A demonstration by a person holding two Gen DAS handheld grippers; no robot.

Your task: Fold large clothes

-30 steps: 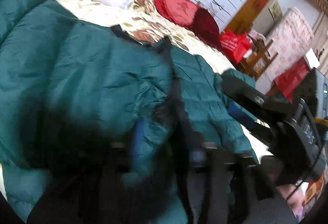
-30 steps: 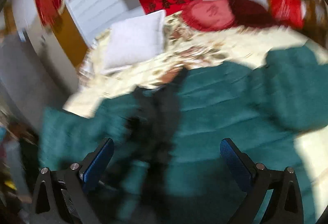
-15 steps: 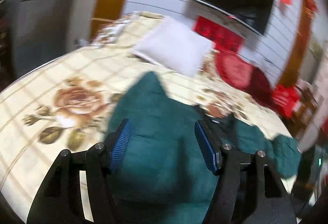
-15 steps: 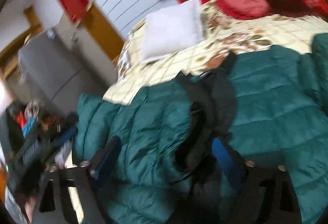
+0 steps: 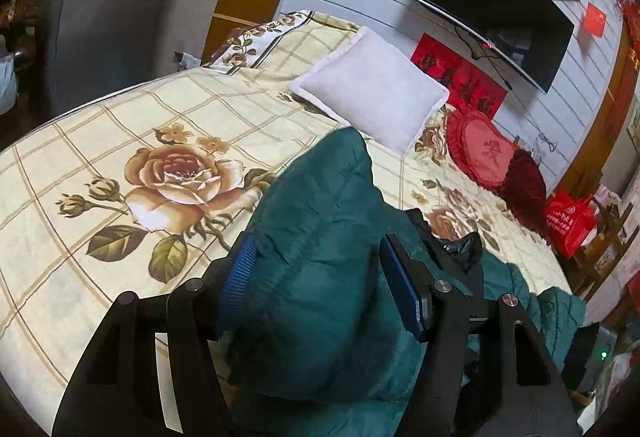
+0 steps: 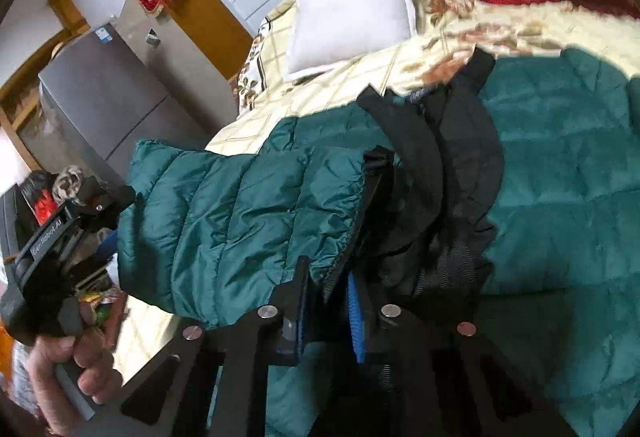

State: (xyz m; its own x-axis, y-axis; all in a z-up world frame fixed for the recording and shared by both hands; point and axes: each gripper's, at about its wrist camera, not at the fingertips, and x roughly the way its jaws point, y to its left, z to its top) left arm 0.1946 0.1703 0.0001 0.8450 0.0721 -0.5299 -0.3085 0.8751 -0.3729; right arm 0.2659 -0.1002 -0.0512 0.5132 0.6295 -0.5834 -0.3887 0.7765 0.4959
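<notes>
The right wrist view shows the right tool (image 6: 328, 311) pressed together on the front edge of the teal down jacket (image 6: 560, 173), pinching the hem beside the black lining (image 6: 460, 165). The jacket lies spread across the bed (image 5: 100, 141), with one sleeve (image 6: 240, 217) lifted out to the left. The left tool (image 5: 320, 285) holds that sleeve, its pads bearing on the puffy fabric from both sides at a moderate spread; in the right wrist view a hand (image 6: 76, 369) carries this tool at the sleeve's far end. Judged risks: the slick quilted shell may slide out of the left tool, because thick padding compresses and gives the pads little purchase. The right tool grips only a thin edge, so a sideways pull could free the hem or drag the whole jacket toward the white pillow (image 5: 372, 93). An uneven pull by the two tools would skew the fold line.
</notes>
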